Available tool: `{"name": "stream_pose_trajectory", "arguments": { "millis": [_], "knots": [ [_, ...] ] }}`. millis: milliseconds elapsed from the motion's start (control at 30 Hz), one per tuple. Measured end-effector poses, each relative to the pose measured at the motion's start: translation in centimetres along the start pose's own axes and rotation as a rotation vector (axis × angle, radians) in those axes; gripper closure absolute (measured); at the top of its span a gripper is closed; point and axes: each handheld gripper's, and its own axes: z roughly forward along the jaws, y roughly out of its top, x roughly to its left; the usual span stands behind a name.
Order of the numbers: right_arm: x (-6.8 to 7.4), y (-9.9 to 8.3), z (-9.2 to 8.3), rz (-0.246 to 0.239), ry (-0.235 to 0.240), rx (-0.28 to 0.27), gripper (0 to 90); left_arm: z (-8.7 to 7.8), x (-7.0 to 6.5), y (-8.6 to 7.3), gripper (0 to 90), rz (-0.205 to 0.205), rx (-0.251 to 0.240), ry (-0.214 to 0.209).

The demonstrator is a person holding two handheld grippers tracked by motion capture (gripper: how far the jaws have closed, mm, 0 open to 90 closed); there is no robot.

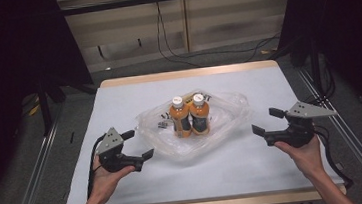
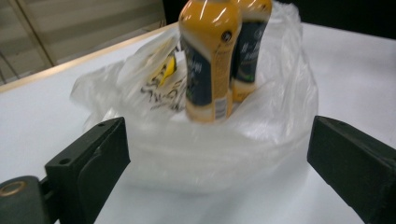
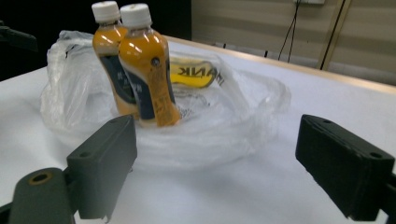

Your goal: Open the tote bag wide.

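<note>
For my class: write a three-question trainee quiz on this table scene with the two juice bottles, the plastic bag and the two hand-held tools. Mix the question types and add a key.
1. True or false: the two orange bottles lie flat on the white table.
2. What do the bottles stand on?
A. a metal tray
B. a crumpled clear plastic bag
C. a folded towel
3. Fill in: the left tool and the right tool both have their jaws ____, with nothing between them.

Key
1. False: they stand upright, side by side.
2. B
3. open
</note>
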Motion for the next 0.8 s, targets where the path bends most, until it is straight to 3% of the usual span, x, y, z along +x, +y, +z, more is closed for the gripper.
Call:
{"name": "stream_pose_trajectory", "arguments": {
  "millis": [300, 433, 500, 600, 633, 667, 700, 733, 800],
  "knots": [
    [0.7, -3.2, -3.0, 0.006, -0.055, 0.043, 9.8, -2.4, 0.1, -2.9, 4.2, -0.066, 0.030, 0.037],
    [1.0, -4.5, -4.2, 0.026, -0.067, 0.051, 8.6, -3.4, -0.4, -4.1, 3.9, -0.096, 0.054, 0.052],
    [1.1, -4.9, -4.8, 0.021, -0.080, 0.054, 8.8, -3.7, -0.6, -4.6, 3.9, -0.094, 0.066, 0.057],
    [0.9, -5.8, -5.5, 0.081, -0.076, 0.035, 8.7, -3.9, -0.6, -5.2, 3.7, -0.096, 0.057, 0.050],
    [0.8, -5.9, -5.6, 0.090, -0.069, 0.042, 8.7, -3.9, -0.7, -5.2, 4.0, -0.074, 0.072, 0.064],
    [0.7, -5.7, -6.0, 0.113, -0.067, 0.018, 8.7, -4.0, -0.8, -5.2, 4.0, -0.049, 0.071, 0.087],
    [0.6, -5.6, -6.5, 0.141, -0.063, -0.024, 7.9, -4.0, -0.7, -5.2, 3.8, -0.058, 0.048, 0.072],
    [0.8, -5.5, -6.8, 0.134, -0.080, -0.051, 6.9, -3.9, -0.7, -5.3, 3.8, -0.096, 0.031, 0.050],
    [1.3, -5.6, -6.7, 0.097, -0.096, -0.017, 6.9, -3.9, -0.5, -5.3, 3.7, -0.085, 0.042, 0.060]
  ]
}}
